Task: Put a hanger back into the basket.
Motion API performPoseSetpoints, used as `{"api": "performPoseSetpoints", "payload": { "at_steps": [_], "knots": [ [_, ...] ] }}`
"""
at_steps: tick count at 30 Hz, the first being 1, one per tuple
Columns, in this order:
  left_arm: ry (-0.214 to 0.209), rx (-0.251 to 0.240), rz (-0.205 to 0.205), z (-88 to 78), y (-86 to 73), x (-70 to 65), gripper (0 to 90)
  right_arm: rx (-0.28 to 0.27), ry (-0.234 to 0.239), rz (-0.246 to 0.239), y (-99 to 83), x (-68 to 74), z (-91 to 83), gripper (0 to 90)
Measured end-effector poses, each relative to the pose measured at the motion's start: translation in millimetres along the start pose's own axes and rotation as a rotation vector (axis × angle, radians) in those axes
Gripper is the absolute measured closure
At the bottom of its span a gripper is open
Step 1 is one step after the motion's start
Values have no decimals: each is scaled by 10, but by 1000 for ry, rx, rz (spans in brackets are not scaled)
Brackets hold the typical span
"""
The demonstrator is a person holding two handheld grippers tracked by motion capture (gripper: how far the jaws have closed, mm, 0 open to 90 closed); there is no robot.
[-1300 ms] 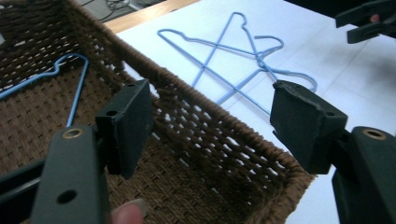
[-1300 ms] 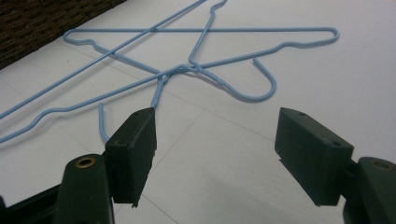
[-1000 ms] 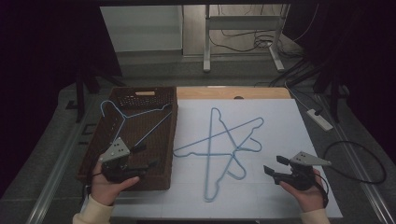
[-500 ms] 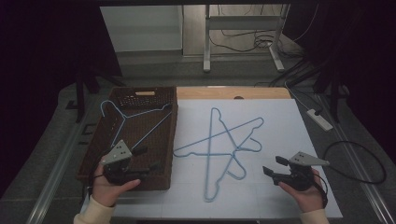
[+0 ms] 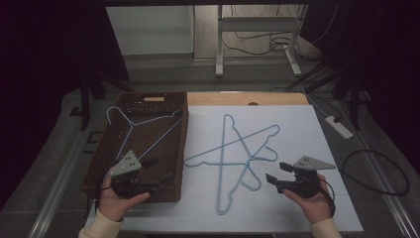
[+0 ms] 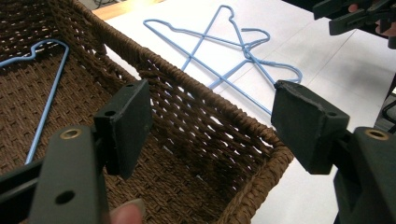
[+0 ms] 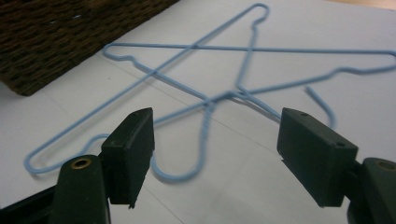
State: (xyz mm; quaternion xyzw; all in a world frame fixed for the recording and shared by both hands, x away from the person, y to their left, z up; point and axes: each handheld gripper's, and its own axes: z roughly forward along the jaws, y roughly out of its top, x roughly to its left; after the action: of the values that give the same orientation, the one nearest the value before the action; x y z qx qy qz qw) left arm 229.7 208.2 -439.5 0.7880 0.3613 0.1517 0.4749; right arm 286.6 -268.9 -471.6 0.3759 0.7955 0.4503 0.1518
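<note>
Two blue wire hangers (image 5: 233, 153) lie crossed on the white sheet (image 5: 307, 129). A third blue hanger (image 5: 143, 124) rests in the brown wicker basket (image 5: 178, 148) at the left. My left gripper (image 5: 161, 168) is held over the basket's near right corner, jaws wide open and holding nothing. The left gripper view looks past the left gripper (image 6: 212, 126) and the basket wall (image 6: 210, 93) to the crossed hangers (image 6: 243, 46). My right gripper (image 5: 276, 171) hovers just right of the hangers' hooks, open and empty. In the right gripper view the right gripper (image 7: 215, 149) faces the hangers (image 7: 219, 95).
A wooden strip (image 5: 247, 98) borders the sheet's far edge. A white power strip (image 5: 339, 126) and a looped black cable (image 5: 376, 173) lie to the right. Desk legs (image 5: 220, 44) stand behind. Metal rails run along both table sides.
My right gripper has shifted a little to the left, toward the crossed hangers, and slightly up. The left gripper has stayed in place over the basket.
</note>
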Motion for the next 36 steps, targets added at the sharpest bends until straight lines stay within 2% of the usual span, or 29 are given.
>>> {"api": "performPoseSetpoints", "payload": {
  "at_steps": [7, 10, 14, 18, 20, 23, 25, 30, 31, 36],
  "knots": [
    [-10, -8, -7, -18, -10, 4, 292, 76, 22, -49, 152, 193, 253, 311],
    [-14, -7, -11, -17, -15, 11, 293, 94, 44, -66, 213, 267, 368, 355],
    [-14, -1, -1, 28, -2, -26, 293, 124, 73, -100, 287, 386, 498, 512],
    [-22, -1, 3, 45, 0, -31, 292, 175, 111, -115, 318, 505, 628, 722],
    [-20, 2, 0, 50, -9, -23, 293, 203, 117, -145, 313, 562, 688, 794],
    [-22, 8, 0, 53, -18, -23, 293, 239, 153, -149, 287, 622, 766, 887],
    [-21, 6, 2, 50, -12, -29, 292, 264, 174, -149, 260, 669, 812, 900],
    [-14, 1, 7, 46, -6, -44, 290, 313, 186, -162, 189, 786, 879, 900],
    [-15, 3, 10, 53, -8, -53, 290, 339, 202, -176, 136, 859, 890, 900],
    [-15, 11, 13, 72, -13, -60, 290, 377, 219, -210, 44, 968, 910, 900]
  ]
}}
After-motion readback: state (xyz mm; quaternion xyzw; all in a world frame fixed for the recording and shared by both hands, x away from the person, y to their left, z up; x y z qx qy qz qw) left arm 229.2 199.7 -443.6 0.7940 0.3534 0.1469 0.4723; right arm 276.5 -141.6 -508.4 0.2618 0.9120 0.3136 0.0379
